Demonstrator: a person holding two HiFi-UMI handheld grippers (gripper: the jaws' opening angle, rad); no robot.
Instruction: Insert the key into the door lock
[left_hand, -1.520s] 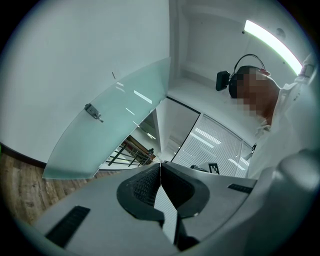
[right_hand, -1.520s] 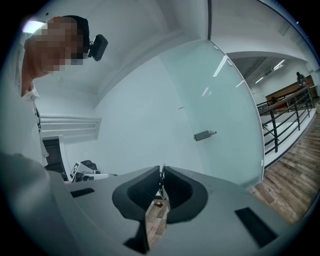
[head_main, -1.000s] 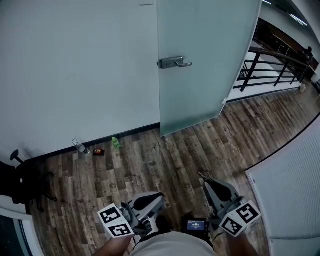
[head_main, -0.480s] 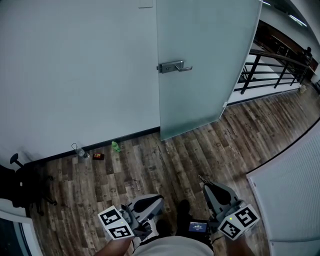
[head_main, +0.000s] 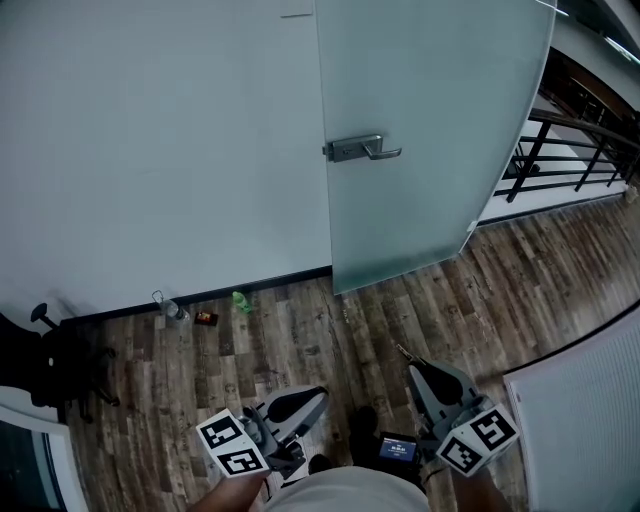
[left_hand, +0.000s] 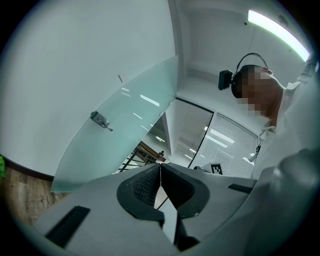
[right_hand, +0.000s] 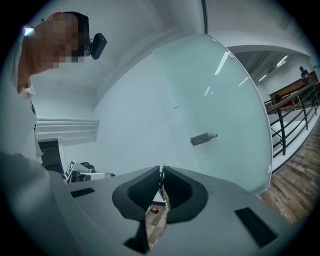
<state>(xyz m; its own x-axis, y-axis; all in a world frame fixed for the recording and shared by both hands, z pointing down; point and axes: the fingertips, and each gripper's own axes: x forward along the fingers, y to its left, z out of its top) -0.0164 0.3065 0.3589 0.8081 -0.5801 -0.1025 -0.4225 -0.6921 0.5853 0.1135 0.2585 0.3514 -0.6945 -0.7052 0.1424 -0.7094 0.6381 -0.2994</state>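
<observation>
Approach stage: my right gripper (head_main: 412, 366) pinches the key (head_main: 401, 351), left gripper (head_main: 315, 396) closed, empty. Door lock (head_main: 345, 151) is far off, so I need to walk up.

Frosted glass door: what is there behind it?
Past the right edge of the frosted glass door, a black railing and wood floor show. Nothing can be made out through the pane itself, so whatever stands directly behind it is covered.

No text is legible; the lit writing on the small screen (head_main: 397, 449) is too blurred.
</observation>
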